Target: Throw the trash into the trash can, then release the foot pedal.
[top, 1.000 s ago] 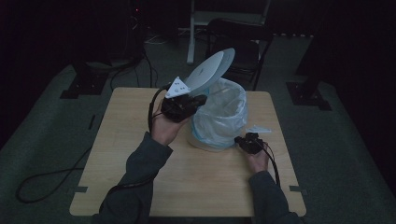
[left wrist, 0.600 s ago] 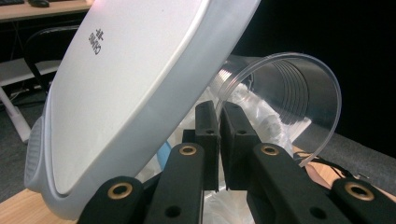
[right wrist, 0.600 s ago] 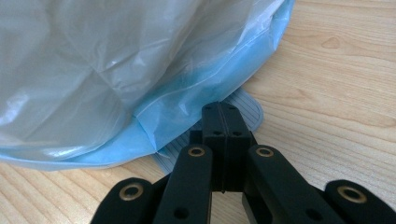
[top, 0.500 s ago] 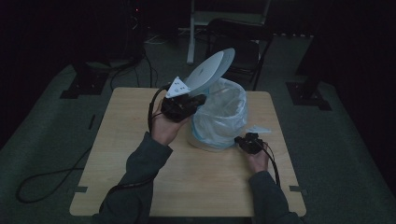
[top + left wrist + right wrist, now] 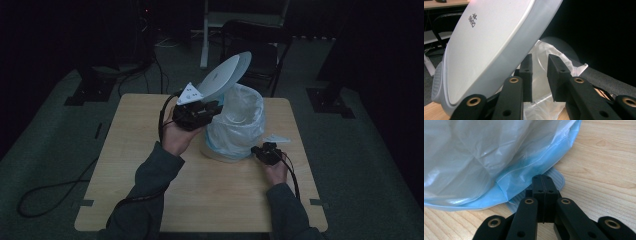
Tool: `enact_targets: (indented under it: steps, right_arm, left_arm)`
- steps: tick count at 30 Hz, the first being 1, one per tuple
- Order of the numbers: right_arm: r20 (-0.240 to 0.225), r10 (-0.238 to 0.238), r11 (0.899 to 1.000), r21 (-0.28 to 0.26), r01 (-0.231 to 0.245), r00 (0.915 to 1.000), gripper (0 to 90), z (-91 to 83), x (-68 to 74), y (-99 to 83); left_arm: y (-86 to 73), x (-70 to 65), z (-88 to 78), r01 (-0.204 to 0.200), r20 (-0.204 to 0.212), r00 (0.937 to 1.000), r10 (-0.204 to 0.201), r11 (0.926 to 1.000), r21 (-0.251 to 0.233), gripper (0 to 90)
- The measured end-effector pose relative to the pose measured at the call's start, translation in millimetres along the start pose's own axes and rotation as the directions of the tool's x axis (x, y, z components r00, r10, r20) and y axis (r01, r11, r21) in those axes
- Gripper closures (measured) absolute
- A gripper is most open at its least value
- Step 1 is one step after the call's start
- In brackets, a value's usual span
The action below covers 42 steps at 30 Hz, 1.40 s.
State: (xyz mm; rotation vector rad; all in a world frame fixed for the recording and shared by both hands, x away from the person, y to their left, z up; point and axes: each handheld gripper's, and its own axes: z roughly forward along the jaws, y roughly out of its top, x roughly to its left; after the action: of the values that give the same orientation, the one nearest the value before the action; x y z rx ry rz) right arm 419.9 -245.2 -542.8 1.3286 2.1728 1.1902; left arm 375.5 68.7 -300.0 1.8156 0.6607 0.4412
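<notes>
The wooden table (image 5: 125,165) is carrying a small pedal bin (image 5: 235,125) near its far middle, lined with a translucent bag (image 5: 474,152) whose blue-tinted skirt is draping down over the bin's base. The white lid (image 5: 225,77) is standing raised and tilted toward the left, with the bag mouth lying open beneath it. The left gripper (image 5: 539,72) is hovering just beside the lid's underside at the bin's rim; its jaws have just been opening and are standing partly apart, with nothing pressed between the pads and only bag film visible beyond them. The right gripper (image 5: 544,187) is resting low at the bin's foot with its jaws closed flat together, tips pressing on the ribbed grey pedal (image 5: 556,178) and gripping nothing. Judged from this, the step in hand is keeping the lid up by the pedal while the left tongs are letting go; steady downward pressure should be kept, squarely on the pedal, clear of the bag's hem. Room is ample on the near table; the far edge and a chair (image 5: 260,45) behind are leaving less margin.
</notes>
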Motion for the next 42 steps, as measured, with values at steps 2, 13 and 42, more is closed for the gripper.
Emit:
enact_targets:
  steps: [2, 13, 42]
  right_arm:
    - [0.0, 0.0, 1.0, 0.0, 0.0, 1.0, 90.0, 0.0, 0.0, 0.0]
    - [-0.001, 0.002, 1.0, -0.001, -0.002, 1.0, 90.0, 0.1, -0.1, -0.1]
    - [-0.004, 0.0, 1.0, 0.001, 0.0, 1.0, 90.0, 0.0, -0.5, 0.0]
  left_arm:
    - [-0.4, -0.2, -0.9, -0.001, 0.002, 1.0, 0.001, 1.0, 0.0, 73.2]
    - [-8.8, 0.5, -15.3, 0.003, 0.008, 1.0, -0.003, 0.9999, -0.011, 70.8]
    - [-76.5, 28.0, -49.3, 0.105, -0.065, 0.9925, -0.104, 0.9944, 0.013, 66.9]
